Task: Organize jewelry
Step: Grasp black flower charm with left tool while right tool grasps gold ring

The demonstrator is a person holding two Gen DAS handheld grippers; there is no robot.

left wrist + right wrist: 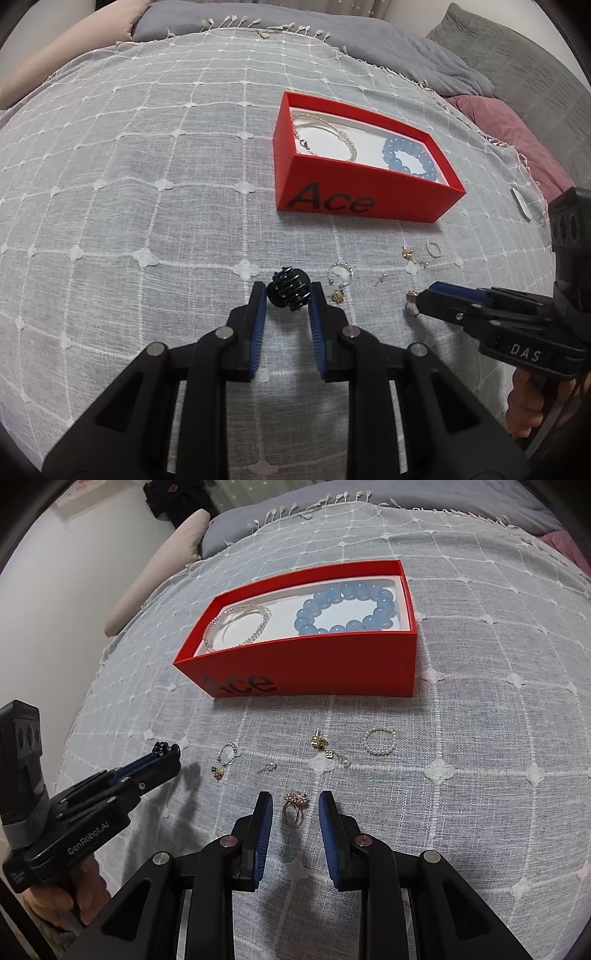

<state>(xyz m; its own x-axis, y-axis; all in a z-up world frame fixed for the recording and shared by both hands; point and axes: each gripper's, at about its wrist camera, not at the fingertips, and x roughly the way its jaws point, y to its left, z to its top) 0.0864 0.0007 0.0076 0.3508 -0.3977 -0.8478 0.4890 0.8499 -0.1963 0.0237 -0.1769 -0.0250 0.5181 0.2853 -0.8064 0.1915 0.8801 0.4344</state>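
Note:
A red "Ace" box (354, 201) (314, 668) on the bed holds a blue bead bracelet (408, 157) (345, 607) and a pearl bracelet (325, 134) (236, 626). My left gripper (289, 291) (166, 751) is open, with its fingers on either side of a black hair claw clip (290, 294) lying on the cloth. My right gripper (295, 799) (421, 297) is open around a rose-gold ring (294, 805) (410, 304). Loose pieces lie between: a silver bead ring (340, 275) (229, 753), gold earrings (412, 254) (321, 744), a pearl ring (433, 248) (379, 741), a small stud (267, 768).
A white-grid grey cloth (147, 184) covers the bed. Grey and pink bedding (517, 122) is piled at the far right. A small gold charm (338, 295) (218, 773) lies next to my left gripper's right finger. A pillow (147, 587) lies at the far left edge.

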